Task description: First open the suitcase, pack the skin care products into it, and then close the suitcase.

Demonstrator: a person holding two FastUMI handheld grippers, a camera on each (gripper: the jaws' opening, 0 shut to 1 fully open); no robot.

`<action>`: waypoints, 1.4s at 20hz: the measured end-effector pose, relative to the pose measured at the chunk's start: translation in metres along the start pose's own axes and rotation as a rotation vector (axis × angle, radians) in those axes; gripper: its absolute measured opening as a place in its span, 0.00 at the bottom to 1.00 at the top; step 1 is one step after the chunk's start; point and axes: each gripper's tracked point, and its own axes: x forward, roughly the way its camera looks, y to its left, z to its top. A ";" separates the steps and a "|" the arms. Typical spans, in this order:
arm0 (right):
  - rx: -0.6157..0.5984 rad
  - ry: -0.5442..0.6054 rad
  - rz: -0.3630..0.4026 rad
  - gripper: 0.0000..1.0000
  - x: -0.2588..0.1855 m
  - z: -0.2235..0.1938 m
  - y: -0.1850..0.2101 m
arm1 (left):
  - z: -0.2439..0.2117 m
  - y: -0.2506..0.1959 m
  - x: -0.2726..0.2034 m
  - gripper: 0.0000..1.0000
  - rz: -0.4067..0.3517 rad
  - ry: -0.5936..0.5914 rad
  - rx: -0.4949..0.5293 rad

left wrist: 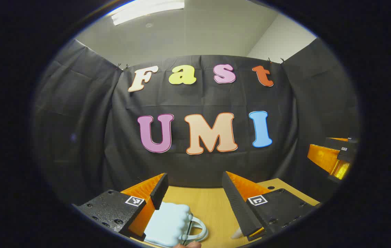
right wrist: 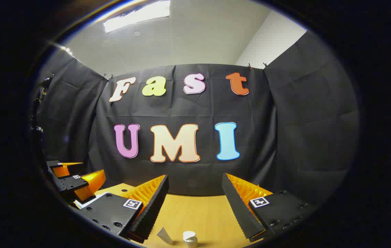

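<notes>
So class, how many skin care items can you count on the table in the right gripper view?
2: a white tube lies ahead of the right gripper, with a small white jar beside it. More may be hidden below the view's edge.

Left tool (left wrist: 195,203): orange ribbed fingers; black pads; square markers.

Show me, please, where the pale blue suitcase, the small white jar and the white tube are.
pale blue suitcase (left wrist: 166,223), left gripper view, its ribbed shell.
small white jar (right wrist: 190,238), right gripper view, its lid.
white tube (right wrist: 164,236), right gripper view, its flat body.
</notes>
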 end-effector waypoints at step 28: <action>-0.063 0.074 -0.039 0.98 0.027 -0.026 0.012 | -0.163 -0.027 0.045 0.94 -0.111 0.318 0.040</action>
